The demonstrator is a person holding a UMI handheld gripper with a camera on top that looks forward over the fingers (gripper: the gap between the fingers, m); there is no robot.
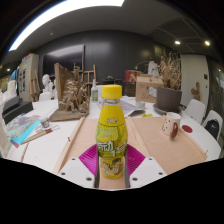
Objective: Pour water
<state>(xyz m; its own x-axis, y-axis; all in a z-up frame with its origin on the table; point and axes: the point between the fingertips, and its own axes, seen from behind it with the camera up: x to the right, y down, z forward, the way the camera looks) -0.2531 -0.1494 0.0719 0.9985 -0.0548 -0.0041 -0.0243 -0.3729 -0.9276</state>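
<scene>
A yellow drink bottle point(111, 135) with a yellow cap and a lemon label stands upright between my fingers. My gripper point(112, 163) has its pink pads point(88, 160) pressed against both sides of the bottle's lower body, so it is shut on the bottle. The bottle's base is hidden between the fingers. A white cup with a red mark point(172, 125) stands on the table point(175, 145) to the right, beyond the fingers.
A wooden model point(72, 97) stands at the back left. Books or boxes point(28, 130) lie on the left of the table. A basket with dry plants point(168, 92) is at the back right. White chairs point(203, 118) stand at the right.
</scene>
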